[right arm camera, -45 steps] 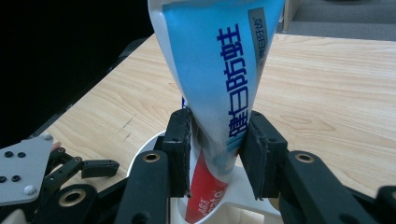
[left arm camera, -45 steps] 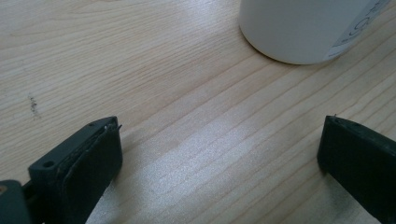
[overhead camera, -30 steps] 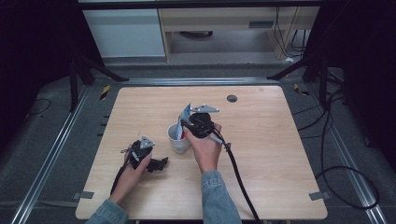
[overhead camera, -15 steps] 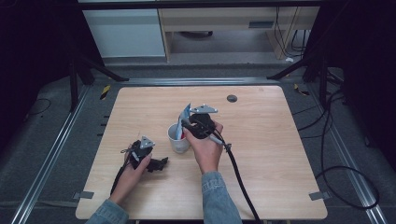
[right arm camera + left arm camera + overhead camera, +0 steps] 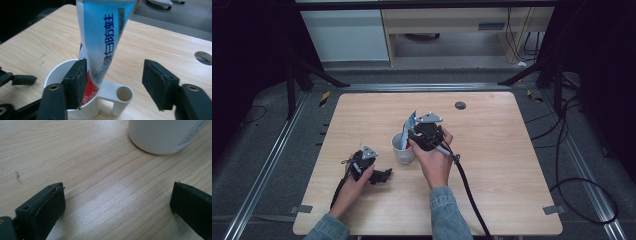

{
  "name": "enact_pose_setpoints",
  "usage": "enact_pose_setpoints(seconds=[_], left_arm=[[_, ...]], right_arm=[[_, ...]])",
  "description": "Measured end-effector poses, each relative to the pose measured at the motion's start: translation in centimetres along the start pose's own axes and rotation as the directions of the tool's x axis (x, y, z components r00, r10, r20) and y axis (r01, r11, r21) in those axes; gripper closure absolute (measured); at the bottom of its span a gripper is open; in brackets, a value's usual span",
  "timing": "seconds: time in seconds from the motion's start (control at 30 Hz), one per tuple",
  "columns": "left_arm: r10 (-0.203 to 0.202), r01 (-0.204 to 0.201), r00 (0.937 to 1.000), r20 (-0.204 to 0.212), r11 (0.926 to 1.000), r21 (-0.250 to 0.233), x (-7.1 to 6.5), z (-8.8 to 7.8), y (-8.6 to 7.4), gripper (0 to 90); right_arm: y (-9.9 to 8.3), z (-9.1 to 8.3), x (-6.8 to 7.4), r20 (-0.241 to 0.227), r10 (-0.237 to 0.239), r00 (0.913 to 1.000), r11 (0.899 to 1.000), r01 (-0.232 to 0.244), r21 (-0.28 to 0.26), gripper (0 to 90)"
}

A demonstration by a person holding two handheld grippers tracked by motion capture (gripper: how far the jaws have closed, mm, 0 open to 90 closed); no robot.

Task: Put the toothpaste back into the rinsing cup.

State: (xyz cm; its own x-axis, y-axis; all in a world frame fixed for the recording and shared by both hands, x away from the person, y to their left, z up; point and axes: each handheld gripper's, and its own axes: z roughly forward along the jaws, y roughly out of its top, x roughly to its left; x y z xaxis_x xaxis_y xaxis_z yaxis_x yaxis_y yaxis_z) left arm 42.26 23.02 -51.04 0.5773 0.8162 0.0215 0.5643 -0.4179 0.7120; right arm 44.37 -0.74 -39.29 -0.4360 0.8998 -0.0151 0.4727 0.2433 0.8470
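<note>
High view, left to right. Your left gripper (image 5: pixel 379 175) rests low on the wooden table (image 5: pixel 512 165), near the front-left part of the board, held in your left hand (image 5: pixel 354 182). Its 2 jaws stand wide apart with bare wood between them; in the left gripper view (image 5: pixel 117 200) the base of the white cup (image 5: pixel 162 135) lies ahead of the jaws, apart from both.

Next comes the white cup (image 5: pixel 403 148), upright near the middle of the table, just right of your left gripper. A blue-and-white toothpaste tube (image 5: pixel 410 127) stands in the cup, leaning, its upper part rising well above the rim.

Your right gripper (image 5: pixel 412 140) hangs over the cup, held in your right hand (image 5: pixel 434 160), with its cable (image 5: pixel 467 185) trailing toward the table's front edge. In the right gripper view (image 5: pixel 115 85) the tube (image 5: pixel 100 37) stands between the 2 jaws; the jaws have just been opening. The left pad lies against or just beside the tube, the right pad stands well clear, so the tube is no longer clamped. The cup's handle (image 5: pixel 120 98) sits below the gap.

Far right, a small round hole (image 5: pixel 460 105) marks the table's back area.
</note>
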Motion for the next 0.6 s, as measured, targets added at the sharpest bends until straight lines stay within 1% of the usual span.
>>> enact_pose_setpoints(seconds=[0.03, 0.07, 0.1, 0.13, 0.17, 0.2, 0.23, 0.33, 0.5, 0.53, 0.6], left_arm=[[0.000, 0.000, 1.0000, 0.000, 1.0000, 0.000, 0.0, 0.0, 0.0, 0.0], [0.000, 0.000, 1.0000, 0.000, 1.0000, 0.000, 0.0, 0.0, 0.0, 0.0], [0.000, 0.000, 1.0000, 0.000, 1.0000, 0.000, 0.0, 0.0, 0.0, 0.0], [-0.001, 0.001, 1.0000, 0.000, 1.0000, 0.000, 0.0, 0.0, 0.0, 0.0], [-0.001, 0.001, 1.0000, 0.000, 1.0000, 0.000, 0.0, 0.0, 0.0, 0.0], [-0.001, 0.001, 1.0000, -0.001, 1.0000, 0.000, 0.0, 0.0, 0.0, 0.0], [-0.001, 0.001, 1.0000, -0.001, 1.0000, 0.000, 0.0, 0.0, 0.0, 0.0], [-0.001, 0.001, 1.0000, 0.000, 1.0000, 0.000, 0.0, 0.0, 0.0, 0.0], [-0.001, 0.001, 1.0000, -0.001, 1.0000, 0.000, 0.0, 0.0, 0.0, 0.0], [-0.001, 0.001, 1.0000, -0.001, 1.0000, 0.000, 0.0, 0.0, 0.0, 0.0], [-0.001, 0.001, 1.0000, -0.001, 1.0000, 0.000, 0.0, 0.0, 0.0, 0.0]], right_arm=[[0.0, 0.0, 0.0, 0.002, -0.006, 1.0000, 1.000, 0.006, 0.002, 32.1], [0.0, 0.0, 0.0, 0.002, -0.006, 1.0000, 1.000, 0.006, 0.002, 32.1], [0.0, -0.1, -0.1, 0.011, -0.017, 0.9998, 1.000, 0.017, 0.009, 25.2], [0.0, -0.1, -0.1, 0.017, -0.025, 0.9996, 1.000, 0.024, 0.014, 22.6], [0.0, -0.1, -0.1, 0.017, -0.025, 0.9996, 1.000, 0.024, 0.014, 22.6], [-0.1, -0.3, -0.2, 0.034, -0.030, 0.9990, 0.999, 0.029, 0.030, 15.3], [-0.1, -0.4, -0.2, 0.044, -0.041, 0.9982, 0.999, 0.039, 0.037, 12.8], [-0.4, -1.0, -0.8, 0.055, -0.058, 0.9968, 0.998, 0.056, 0.038, 6.7], [-1.0, -2.4, -2.1, 0.071, -0.064, 0.9954, 0.998, 0.062, 0.030, 6.4], [-1.0, -2.4, -2.1, 0.071, -0.064, 0.9954, 0.998, 0.062, 0.030, 6.4], [-1.3, -2.9, -2.8, 0.083, -0.065, 0.9944, 0.998, 0.063, 0.030, 6.3]])
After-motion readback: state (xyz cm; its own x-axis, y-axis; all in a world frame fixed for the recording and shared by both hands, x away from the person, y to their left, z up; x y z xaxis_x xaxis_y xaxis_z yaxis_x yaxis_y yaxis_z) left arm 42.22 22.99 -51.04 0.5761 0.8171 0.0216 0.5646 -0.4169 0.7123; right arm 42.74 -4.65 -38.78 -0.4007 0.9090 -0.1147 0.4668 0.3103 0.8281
